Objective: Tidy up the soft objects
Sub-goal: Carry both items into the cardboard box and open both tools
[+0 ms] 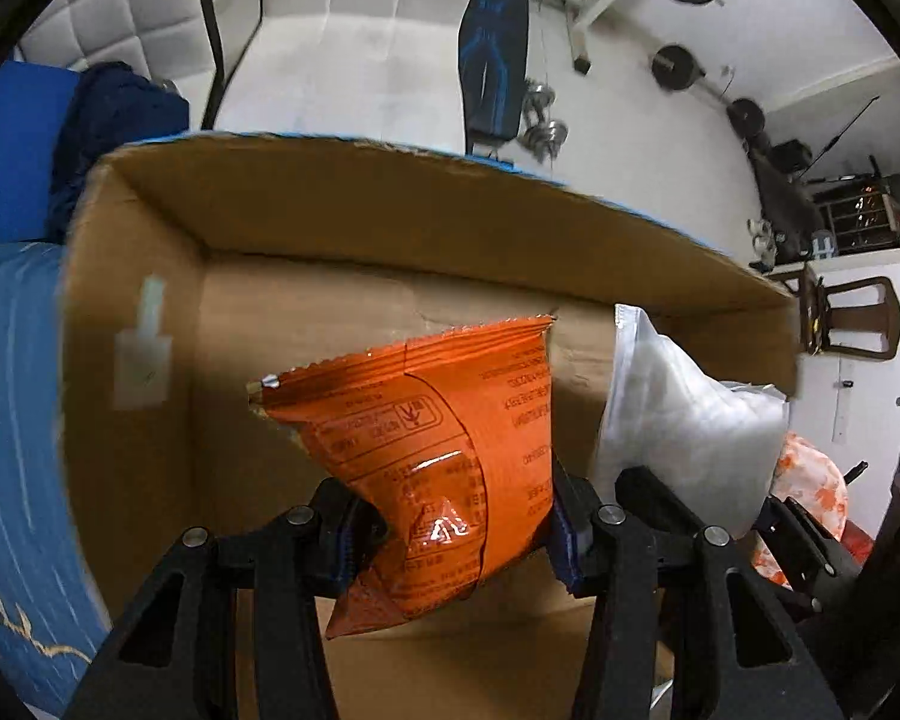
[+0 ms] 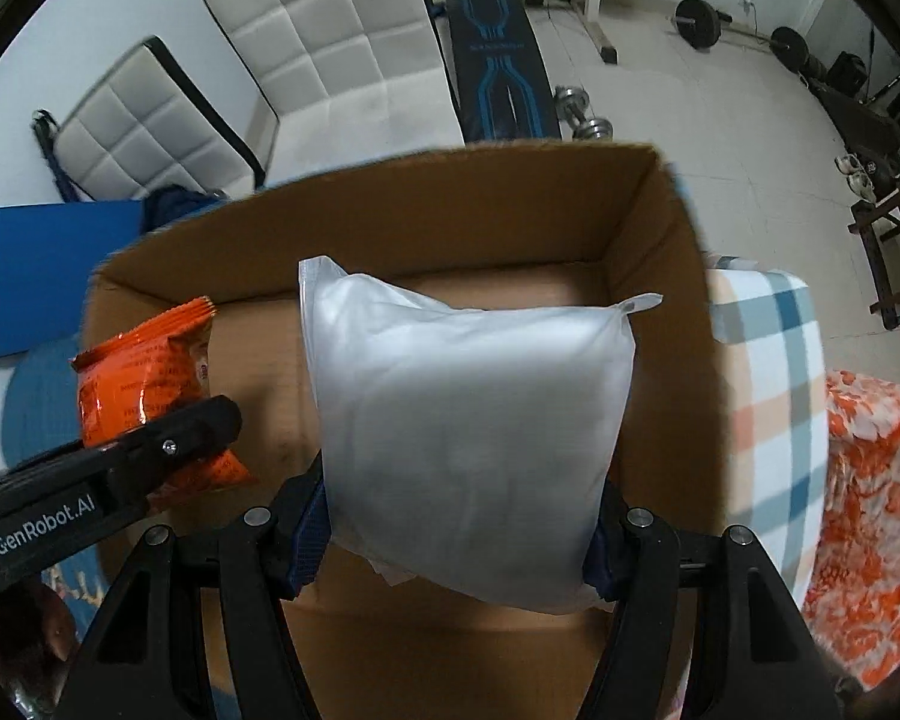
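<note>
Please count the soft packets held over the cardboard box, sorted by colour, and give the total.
Orange snack packet: 1, in the left gripper
White plastic pouch: 1, in the right gripper
Total: 2 packets, both above the open cardboard box

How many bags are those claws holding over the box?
2. An orange snack packet sits pinched in the left gripper, and a white pouch in the right gripper, both above the open cardboard box.

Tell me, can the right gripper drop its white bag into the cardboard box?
Probably yes. The right gripper holds the white bag right over the open cardboard box, and the floor below looks bare.
</note>
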Motion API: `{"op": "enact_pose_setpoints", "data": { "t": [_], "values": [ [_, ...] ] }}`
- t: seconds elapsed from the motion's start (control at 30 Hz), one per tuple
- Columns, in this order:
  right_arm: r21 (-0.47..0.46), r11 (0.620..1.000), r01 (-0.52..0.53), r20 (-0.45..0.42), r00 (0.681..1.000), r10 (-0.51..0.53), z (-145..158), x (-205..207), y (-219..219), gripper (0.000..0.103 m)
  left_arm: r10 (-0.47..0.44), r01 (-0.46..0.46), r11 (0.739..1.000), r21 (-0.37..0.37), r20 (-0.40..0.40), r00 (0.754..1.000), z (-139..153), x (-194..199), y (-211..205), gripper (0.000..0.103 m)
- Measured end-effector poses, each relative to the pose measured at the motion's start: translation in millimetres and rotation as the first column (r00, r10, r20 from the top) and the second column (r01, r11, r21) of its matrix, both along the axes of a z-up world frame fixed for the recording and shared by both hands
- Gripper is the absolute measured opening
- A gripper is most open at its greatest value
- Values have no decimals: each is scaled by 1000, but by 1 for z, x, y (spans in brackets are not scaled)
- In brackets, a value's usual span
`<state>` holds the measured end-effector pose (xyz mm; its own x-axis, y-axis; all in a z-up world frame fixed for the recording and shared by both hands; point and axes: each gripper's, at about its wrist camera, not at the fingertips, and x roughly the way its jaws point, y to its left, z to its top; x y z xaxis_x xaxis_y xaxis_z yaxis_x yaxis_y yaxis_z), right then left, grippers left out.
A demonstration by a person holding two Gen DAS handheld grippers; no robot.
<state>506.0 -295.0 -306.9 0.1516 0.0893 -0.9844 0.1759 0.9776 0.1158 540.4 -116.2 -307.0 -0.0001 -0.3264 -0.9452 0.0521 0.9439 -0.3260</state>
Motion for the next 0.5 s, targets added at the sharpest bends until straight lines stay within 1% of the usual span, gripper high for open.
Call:
{"op": "enact_pose_setpoints", "data": {
  "t": [0.13, 0.3, 0.4, 0.5],
  "values": [
    [-33, 999, -17, -36, 999, 16, -30, 20, 4, 69, -25, 27, 999, 29, -56, 998, -27, 18, -12, 46],
    [-63, 997, -37, -80, 996, 32, -56, 35, 7, 70, -50, 55, 997, 52, -79, 996, -42, 23, -22, 46],
    [-64, 997, -48, -92, 995, 42, -65, 40, 10, 72, -63, 69, 996, 63, -93, 994, -47, 25, -26, 47],
    [-62, 996, -65, -100, 993, 59, -68, 44, 12, 74, -50, 57, 997, 55, -116, 992, -49, 23, -27, 54]
  ]
}}
